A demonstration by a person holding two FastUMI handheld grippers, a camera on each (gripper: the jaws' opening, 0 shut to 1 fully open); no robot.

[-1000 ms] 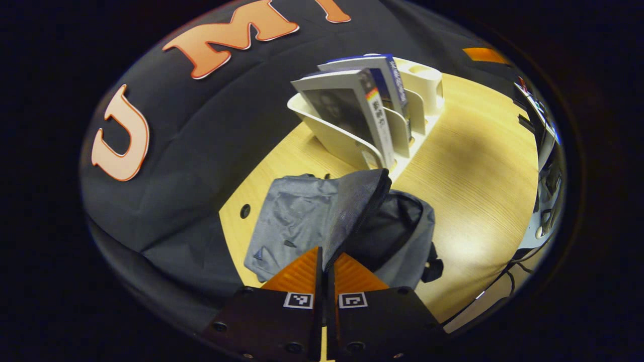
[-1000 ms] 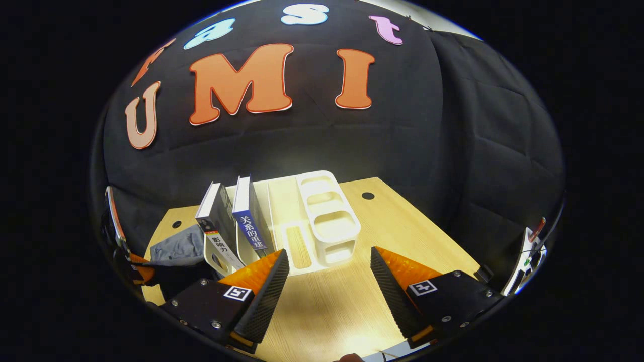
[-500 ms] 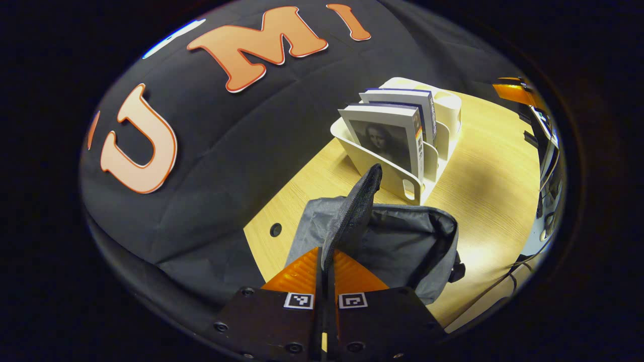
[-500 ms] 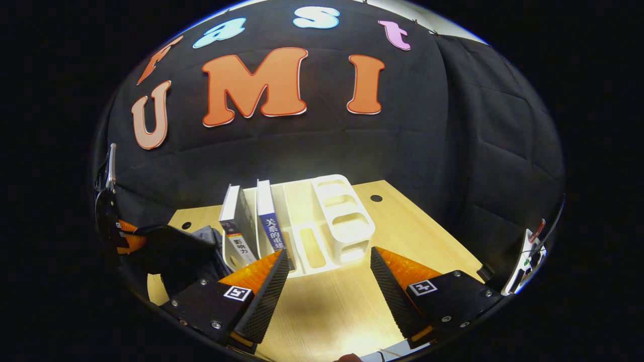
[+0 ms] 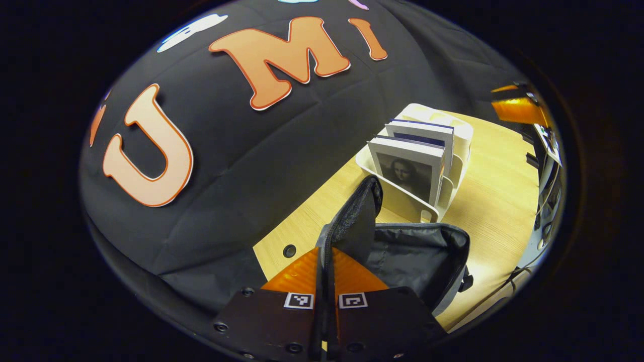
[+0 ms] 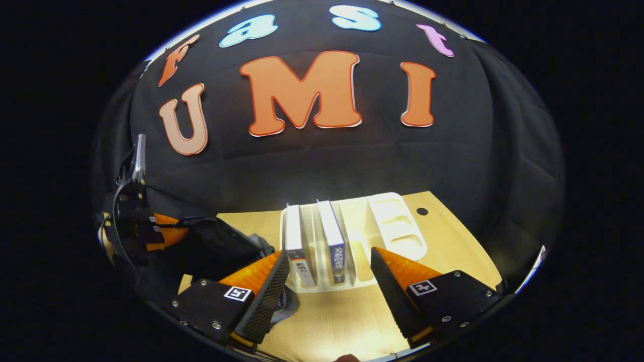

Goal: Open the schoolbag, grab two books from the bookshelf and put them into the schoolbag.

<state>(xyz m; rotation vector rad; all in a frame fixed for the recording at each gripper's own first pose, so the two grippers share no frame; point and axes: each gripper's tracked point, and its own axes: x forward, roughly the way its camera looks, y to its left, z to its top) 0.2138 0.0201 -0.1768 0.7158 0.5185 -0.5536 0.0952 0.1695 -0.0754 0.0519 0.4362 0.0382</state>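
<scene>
The grey schoolbag [image 5: 417,256] lies on the table with its mouth gaping. My left gripper [image 5: 326,257] is shut on the bag's front flap [image 5: 358,211] and holds it upright. Behind the bag, the white bookshelf [image 5: 402,203] carries two upright books [image 5: 410,168]. In the right gripper view, those two books [image 6: 294,234] [image 6: 331,234] stand side by side in the bookshelf [image 6: 397,226], straight ahead of my right gripper [image 6: 329,274]. It is open, short of the books and holding nothing. The left gripper [image 6: 153,229] shows at the left, lifting the flap [image 6: 216,244].
The wooden table [image 6: 347,322] runs forward from the shelf, with a cable hole [image 6: 422,211] at its back right. The shelf's small pen compartments [image 6: 395,223] sit to the right of the books. Another hole [image 5: 289,250] lies by the bag, near the cloth wall.
My left gripper has raised the flap higher and the bag's mouth gapes wider. My right gripper has swung left, so the books now stand centred ahead of its fingers.
</scene>
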